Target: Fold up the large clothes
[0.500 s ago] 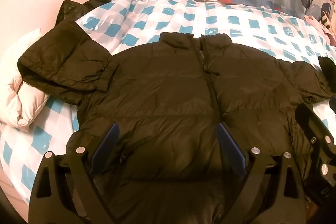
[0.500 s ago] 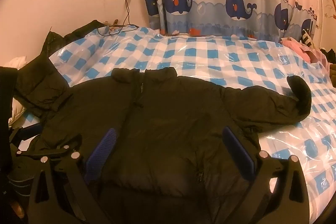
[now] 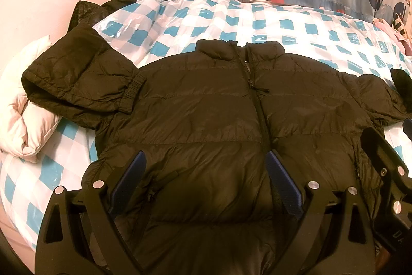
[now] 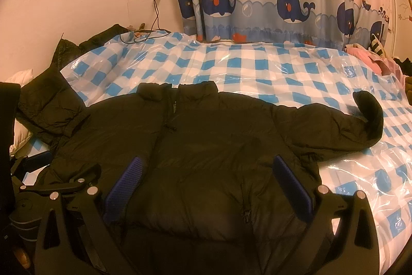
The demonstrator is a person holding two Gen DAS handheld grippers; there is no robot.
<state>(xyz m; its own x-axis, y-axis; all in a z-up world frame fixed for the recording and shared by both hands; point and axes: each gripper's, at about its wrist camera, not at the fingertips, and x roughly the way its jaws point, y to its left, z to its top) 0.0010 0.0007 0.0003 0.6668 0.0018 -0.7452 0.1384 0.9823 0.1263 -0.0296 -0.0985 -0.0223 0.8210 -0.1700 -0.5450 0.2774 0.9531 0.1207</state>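
Note:
A black puffer jacket (image 3: 219,120) (image 4: 206,141) lies front up and zipped on the bed, collar toward the curtain. One sleeve (image 3: 77,79) is bent back at the left over a pillow. The other sleeve (image 4: 347,125) stretches right, its cuff curled up. My left gripper (image 3: 206,177) hangs open above the jacket's lower left front, nothing between its blue pads. My right gripper (image 4: 206,179) is open over the lower right front, also with nothing in it. Each gripper's black frame shows at the edge of the other's view.
The bed carries a blue-and-white checked cover (image 4: 257,68) under clear plastic. A white pillow (image 3: 23,120) lies at the left edge, with dark clothing (image 3: 118,1) behind it. A charger cable (image 4: 154,22) hangs from the wall socket. Pink items (image 4: 370,58) sit far right by the whale curtain (image 4: 283,4).

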